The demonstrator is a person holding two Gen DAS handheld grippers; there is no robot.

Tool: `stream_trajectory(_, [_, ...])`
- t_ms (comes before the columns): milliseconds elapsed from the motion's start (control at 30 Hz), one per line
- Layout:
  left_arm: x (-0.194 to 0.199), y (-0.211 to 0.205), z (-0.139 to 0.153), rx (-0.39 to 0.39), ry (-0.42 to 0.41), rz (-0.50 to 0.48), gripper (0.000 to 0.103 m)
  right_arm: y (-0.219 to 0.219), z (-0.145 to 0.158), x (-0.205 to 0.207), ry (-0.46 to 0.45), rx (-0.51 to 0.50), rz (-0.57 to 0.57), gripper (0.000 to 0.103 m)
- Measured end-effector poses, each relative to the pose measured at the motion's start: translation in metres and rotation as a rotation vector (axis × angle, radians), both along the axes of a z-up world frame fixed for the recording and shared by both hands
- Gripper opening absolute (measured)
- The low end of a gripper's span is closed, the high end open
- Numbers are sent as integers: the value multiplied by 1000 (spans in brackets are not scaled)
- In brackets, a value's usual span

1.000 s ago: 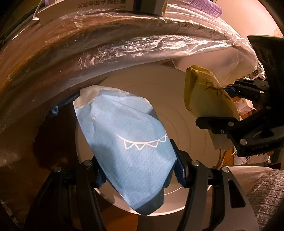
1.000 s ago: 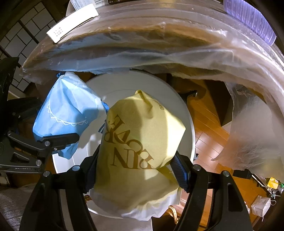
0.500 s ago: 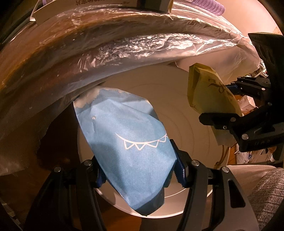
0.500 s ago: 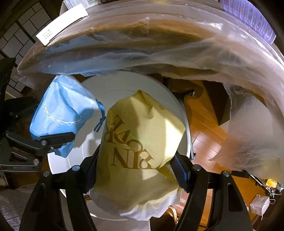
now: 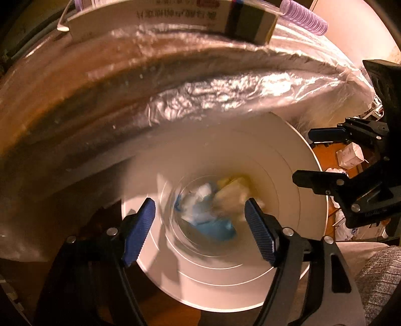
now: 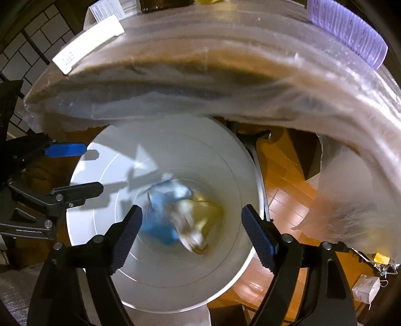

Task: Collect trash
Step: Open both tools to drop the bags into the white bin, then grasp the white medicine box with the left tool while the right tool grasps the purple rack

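Observation:
A white round bin (image 5: 288,163) (image 6: 175,150) stands below both grippers. At its bottom lie a blue paper bag (image 5: 213,228) (image 6: 158,218) and a yellow paper bag (image 5: 233,185) (image 6: 210,208), both blurred by motion. My left gripper (image 5: 200,218) (image 6: 75,170) hovers over the bin's mouth, its jaws opening with nothing between the pads. Beside it my right gripper (image 6: 191,215) (image 5: 323,155) is over the bin too, its jaws also opening and holding nothing.
A table edge wrapped in clear plastic (image 5: 175,100) (image 6: 200,75) overhangs the bin's far side. On it lie a white box (image 5: 163,15) (image 6: 87,42) and a purple roller (image 5: 303,15) (image 6: 351,32). Wooden floor (image 6: 283,180) with a small paper bag (image 6: 366,288) lies to the right.
Both grippers have let go. The blue bag left the left jaws and the yellow bag left the right jaws; both dropped to the bottom of the bin.

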State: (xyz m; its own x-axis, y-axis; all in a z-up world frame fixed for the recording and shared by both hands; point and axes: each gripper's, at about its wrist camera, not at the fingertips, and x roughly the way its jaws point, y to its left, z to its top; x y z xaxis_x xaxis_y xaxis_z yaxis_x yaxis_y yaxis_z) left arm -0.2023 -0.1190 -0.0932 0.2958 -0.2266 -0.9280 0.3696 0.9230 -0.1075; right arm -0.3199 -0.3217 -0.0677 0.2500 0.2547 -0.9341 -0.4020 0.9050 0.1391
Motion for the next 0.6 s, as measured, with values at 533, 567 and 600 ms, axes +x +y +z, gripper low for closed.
stream_trajectory(533, [-35,31,130,-153,-354,16,101,-42,126,-34,-376,97,-2,99])
stream_trajectory(567, [-32,28,135,-147,-374,16,101,-47,131,-32,-400,89,-25,99])
stream_trajectory(600, [-30,26,137,-136,-381,15,101,-52,135,-25,-420,81,-58,99])
